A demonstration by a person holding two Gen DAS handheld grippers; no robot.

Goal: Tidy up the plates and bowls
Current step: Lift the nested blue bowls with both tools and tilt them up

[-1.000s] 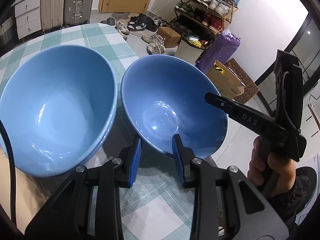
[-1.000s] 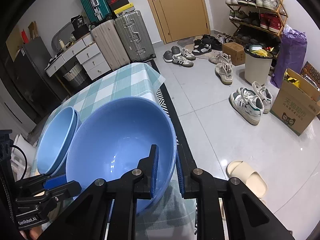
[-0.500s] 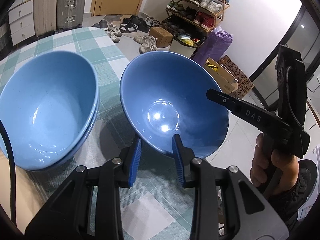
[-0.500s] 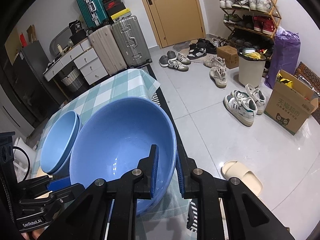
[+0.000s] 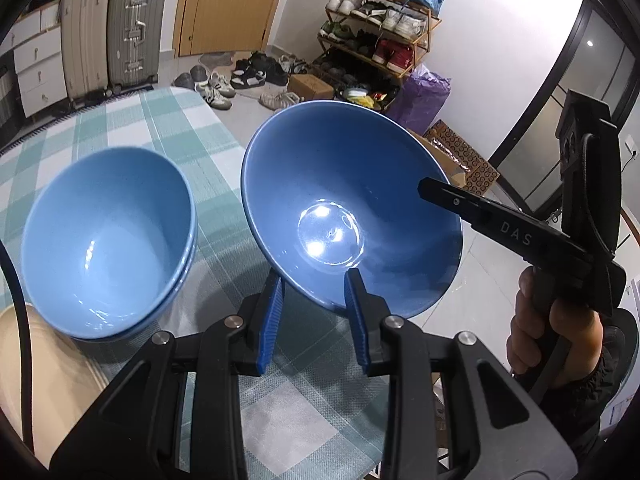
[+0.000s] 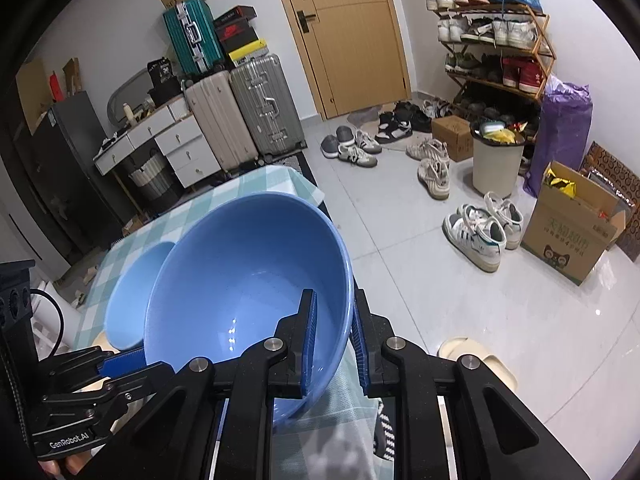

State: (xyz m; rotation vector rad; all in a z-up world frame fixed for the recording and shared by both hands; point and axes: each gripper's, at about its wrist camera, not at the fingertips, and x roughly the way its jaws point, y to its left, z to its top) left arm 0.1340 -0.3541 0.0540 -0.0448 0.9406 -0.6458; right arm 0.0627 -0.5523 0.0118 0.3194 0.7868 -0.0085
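Note:
A blue bowl [image 5: 348,212] is held up above the checked tablecloth [image 5: 168,128] by both grippers. My left gripper [image 5: 314,302] is shut on its near rim. My right gripper [image 6: 334,332] is shut on the opposite rim; the bowl also shows in the right wrist view [image 6: 248,292]. A stack of two lighter blue bowls [image 5: 108,244] sits on the table to the left, also seen in the right wrist view [image 6: 132,300]. The right gripper's arm [image 5: 520,236] shows at the right of the left wrist view.
A beige plate [image 5: 36,380] lies at the table's near left edge. Beyond the table's right edge is tiled floor with shoes [image 6: 480,232], a cardboard box [image 6: 572,224], a bin [image 6: 496,160] and a shoe rack [image 6: 492,40]. Suitcases [image 6: 240,108] stand at the back.
The held bowl has risen and both grippers have pulled back from the stack, which now looks smaller and farther off to the left.

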